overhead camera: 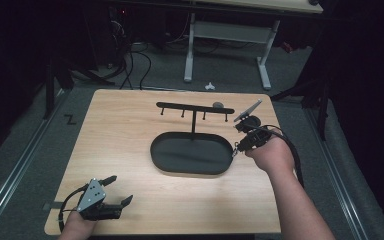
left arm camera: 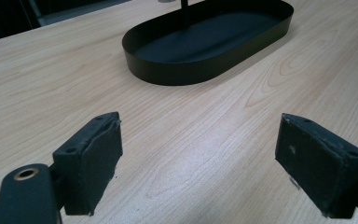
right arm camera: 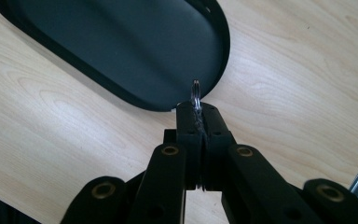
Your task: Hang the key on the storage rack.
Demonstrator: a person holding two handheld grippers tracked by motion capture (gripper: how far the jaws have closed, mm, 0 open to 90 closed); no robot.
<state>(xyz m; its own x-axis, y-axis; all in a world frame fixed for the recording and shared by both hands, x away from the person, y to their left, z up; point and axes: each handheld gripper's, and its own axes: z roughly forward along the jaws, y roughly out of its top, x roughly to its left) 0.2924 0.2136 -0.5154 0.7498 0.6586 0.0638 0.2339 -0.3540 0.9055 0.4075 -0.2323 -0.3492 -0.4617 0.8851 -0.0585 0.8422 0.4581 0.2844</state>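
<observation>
So, quick rundown:
Table: light wooden table (overhead camera: 130, 135) with a black oval tray (overhead camera: 192, 153) near the middle, and a black T-shaped hook rack (overhead camera: 194, 108) rising from the tray's far side.
Right gripper (right arm camera: 197, 108): jaws pressed together on a small metal ring (right arm camera: 196, 89), held just over the tray's right end.
Left gripper (overhead camera: 116, 190): jaws spread wide with nothing between them, low over the near-left corner, well apart from the tray.

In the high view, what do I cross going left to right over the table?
Left hand-held gripper, open, at the near-left corner → black oval tray → right hand-held gripper, shut on a small ring, beside the tray's right end.
</observation>
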